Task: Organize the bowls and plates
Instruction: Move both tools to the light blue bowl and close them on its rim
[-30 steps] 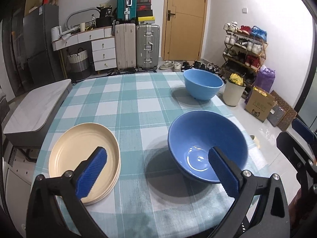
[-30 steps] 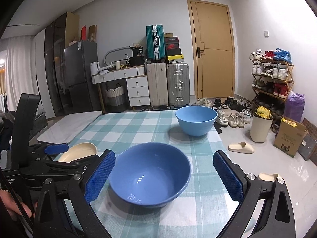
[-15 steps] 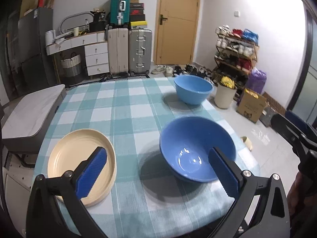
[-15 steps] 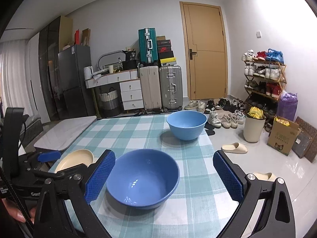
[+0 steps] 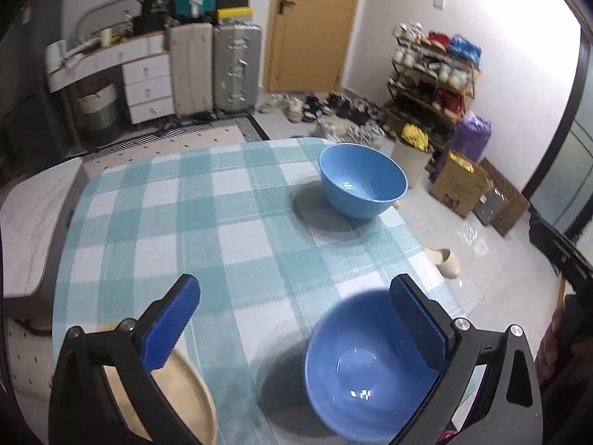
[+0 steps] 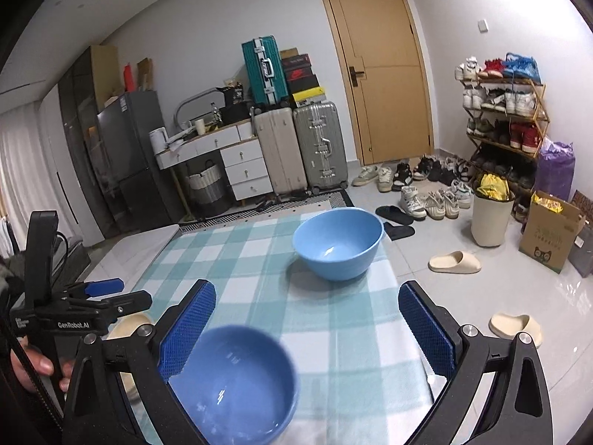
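Observation:
A dark blue bowl (image 5: 365, 371) stands near the front edge of the checked table (image 5: 222, 222); it also shows in the right wrist view (image 6: 233, 385). A lighter blue bowl (image 5: 361, 180) stands at the far right corner, seen too in the right wrist view (image 6: 339, 243). A cream plate (image 5: 181, 404) lies at the front left, partly behind my left finger. My left gripper (image 5: 296, 319) is open and empty above the front of the table. My right gripper (image 6: 307, 330) is open and empty, to the right of the dark bowl. The left gripper also shows at the left edge of the right wrist view (image 6: 92, 296).
Past the table stand suitcases (image 6: 300, 148), a white drawer unit (image 6: 237, 163), a door (image 6: 385, 70) and a shoe rack (image 6: 504, 111). A bin (image 6: 491, 218), a cardboard box (image 6: 548, 237) and slippers (image 6: 454, 262) are on the floor right of the table. A grey bench (image 5: 26, 222) stands at its left.
Both grippers have risen and drawn back, so both bowls and the plate sit lower in the views. The bowls and plate have not moved on the table. Both grippers stay open.

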{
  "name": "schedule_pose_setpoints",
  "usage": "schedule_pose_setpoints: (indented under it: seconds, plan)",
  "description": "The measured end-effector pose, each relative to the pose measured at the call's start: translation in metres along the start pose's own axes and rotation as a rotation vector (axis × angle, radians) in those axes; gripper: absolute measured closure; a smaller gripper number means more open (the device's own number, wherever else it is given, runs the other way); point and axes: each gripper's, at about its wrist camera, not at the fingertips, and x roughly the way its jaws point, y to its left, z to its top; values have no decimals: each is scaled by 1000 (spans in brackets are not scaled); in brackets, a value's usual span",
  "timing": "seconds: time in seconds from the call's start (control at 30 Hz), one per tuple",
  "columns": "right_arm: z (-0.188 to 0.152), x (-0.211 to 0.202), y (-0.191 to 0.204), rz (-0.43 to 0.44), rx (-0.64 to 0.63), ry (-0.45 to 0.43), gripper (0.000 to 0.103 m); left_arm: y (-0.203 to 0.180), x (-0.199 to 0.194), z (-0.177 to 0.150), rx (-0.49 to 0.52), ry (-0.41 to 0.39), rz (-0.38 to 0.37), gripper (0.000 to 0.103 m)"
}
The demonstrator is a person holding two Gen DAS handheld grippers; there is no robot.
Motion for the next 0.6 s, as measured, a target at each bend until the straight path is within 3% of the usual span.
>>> schedule_pose_setpoints:
  seconds: [0.2,0.33,0.4,0.6]
  plan:
    - [47,59,-41,22,108,93,2,-9,50,61,46,119,-74,0]
    - [66,108,-68,62,175,180,2,-24,88,92,93,178,-71,0]
    - [73,123,-80,115,205,180,2,-28,107,105,103,206,-79,0]
    - [94,173,-109,69,254,196,2,-36,171,137,83,286,-106,0]
